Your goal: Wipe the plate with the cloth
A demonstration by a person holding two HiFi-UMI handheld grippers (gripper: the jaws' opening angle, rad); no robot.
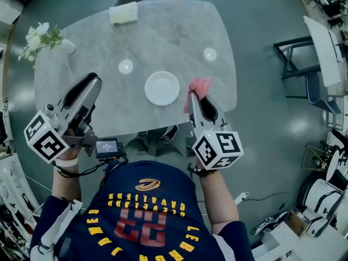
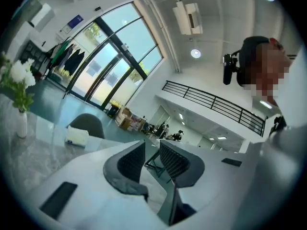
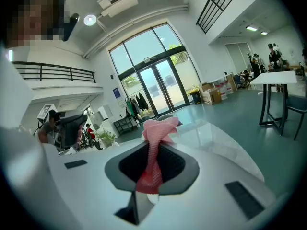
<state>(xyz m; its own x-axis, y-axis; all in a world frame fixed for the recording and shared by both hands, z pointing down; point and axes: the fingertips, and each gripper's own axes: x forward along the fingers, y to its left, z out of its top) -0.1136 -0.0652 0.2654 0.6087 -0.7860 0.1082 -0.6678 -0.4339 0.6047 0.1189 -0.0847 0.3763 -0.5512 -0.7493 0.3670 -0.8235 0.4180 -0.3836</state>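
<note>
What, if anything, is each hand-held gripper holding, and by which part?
The right hand-held gripper is shut on the pink cloth, pinching a gathered strip, with a bunch poking past the tips. The left hand-held gripper holds nothing; its jaws stand apart.

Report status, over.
Left gripper open, empty. Right gripper shut on cloth. Plate bare on table, cloth just beside it. Nothing between.

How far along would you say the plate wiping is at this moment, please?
Done: the cloth is picked up, clamped in the right tool. In hand: it is held just right of the plate, not on it. The left tool is open and empty. Left: bringing the cloth onto the plate, and all the wiping.
</note>
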